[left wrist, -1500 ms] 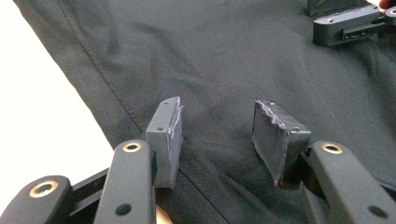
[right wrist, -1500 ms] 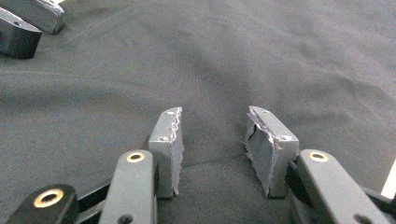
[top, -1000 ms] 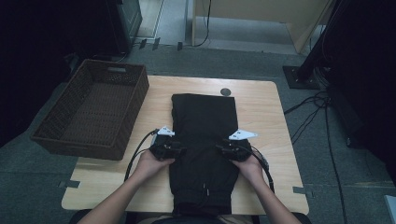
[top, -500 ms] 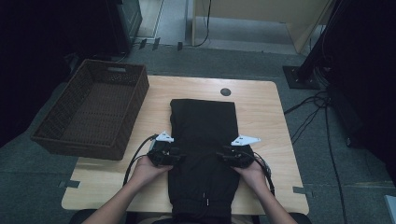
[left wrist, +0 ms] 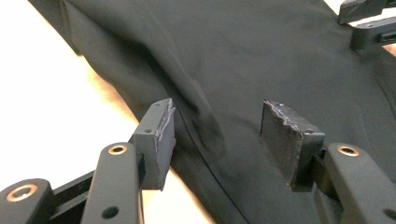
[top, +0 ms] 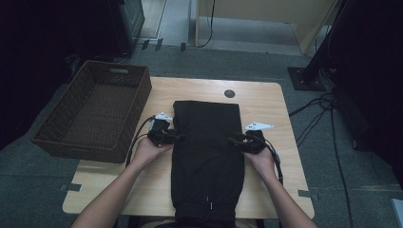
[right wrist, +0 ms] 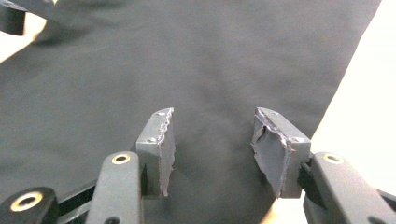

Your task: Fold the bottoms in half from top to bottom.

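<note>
**At mid-frame: black trousers between two open grippers**

At left in the high view sits a wicker basket [top: 95, 111]. Beside it, the table [top: 266, 102] bears folded black trousers [top: 207, 156], smooth, waistband at the frame's bottom. The left gripper [top: 172, 137] meets their left edge, the right gripper [top: 236, 141] their right edge. Each gripper view adds what the high view hides: jaws that have just been opening, cloth lying below the gap, unpinched. The left gripper view also catches a crease along the hem.

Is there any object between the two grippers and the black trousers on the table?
Nothing visible. The left gripper and the right gripper stand with jaws open directly over the black trousers, one at each side edge, with no object between pads and cloth.
</note>
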Action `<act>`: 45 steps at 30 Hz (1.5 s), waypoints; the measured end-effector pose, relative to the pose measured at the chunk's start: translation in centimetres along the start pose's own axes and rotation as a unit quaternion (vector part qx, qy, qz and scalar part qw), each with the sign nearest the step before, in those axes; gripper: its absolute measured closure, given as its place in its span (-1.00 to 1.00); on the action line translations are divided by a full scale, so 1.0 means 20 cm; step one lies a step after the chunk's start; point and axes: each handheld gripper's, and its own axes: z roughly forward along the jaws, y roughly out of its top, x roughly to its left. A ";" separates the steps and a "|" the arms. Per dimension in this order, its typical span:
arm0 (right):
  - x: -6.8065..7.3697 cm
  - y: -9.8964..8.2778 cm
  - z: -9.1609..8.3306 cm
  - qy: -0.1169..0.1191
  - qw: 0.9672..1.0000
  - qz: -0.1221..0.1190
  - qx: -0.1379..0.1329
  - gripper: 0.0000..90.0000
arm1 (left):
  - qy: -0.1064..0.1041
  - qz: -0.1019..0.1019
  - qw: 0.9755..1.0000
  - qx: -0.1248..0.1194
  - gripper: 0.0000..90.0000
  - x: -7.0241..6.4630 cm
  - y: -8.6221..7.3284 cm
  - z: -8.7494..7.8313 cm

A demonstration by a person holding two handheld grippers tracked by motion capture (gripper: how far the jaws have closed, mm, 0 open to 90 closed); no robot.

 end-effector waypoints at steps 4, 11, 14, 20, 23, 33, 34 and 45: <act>-0.06 0.05 0.04 -0.008 1.000 0.005 -0.001 0.08 | -0.002 -0.005 1.000 0.005 -0.01 0.05 0.07 0.03; -0.14 0.11 0.09 -0.011 1.000 0.021 -0.002 0.04 | 0.004 -0.014 1.000 0.002 -0.03 0.12 0.15 0.06; -0.19 0.14 0.12 -0.011 0.999 0.035 -0.002 0.01 | 0.007 -0.013 1.000 0.003 -0.04 0.17 0.20 0.08; -0.22 0.19 0.17 -0.011 0.999 0.034 -0.003 -0.01 | 0.015 -0.024 0.999 -0.019 -0.04 0.24 0.25 0.09; -0.24 0.22 0.19 -0.013 0.999 0.031 -0.001 -0.05 | 0.016 -0.044 0.999 -0.027 -0.05 0.28 0.25 0.09; -0.33 0.29 0.23 -0.028 0.999 0.042 -0.004 -0.07 | 0.027 -0.035 0.999 0.019 -0.07 0.31 0.32 0.13; -0.33 0.30 0.23 -0.030 0.999 0.040 -0.002 -0.07 | 0.025 -0.034 0.999 0.013 -0.09 0.30 0.34 0.13; -0.37 0.29 0.27 -0.046 0.998 0.049 0.000 -0.15 | 0.043 -0.037 0.998 0.015 -0.22 0.36 0.36 0.21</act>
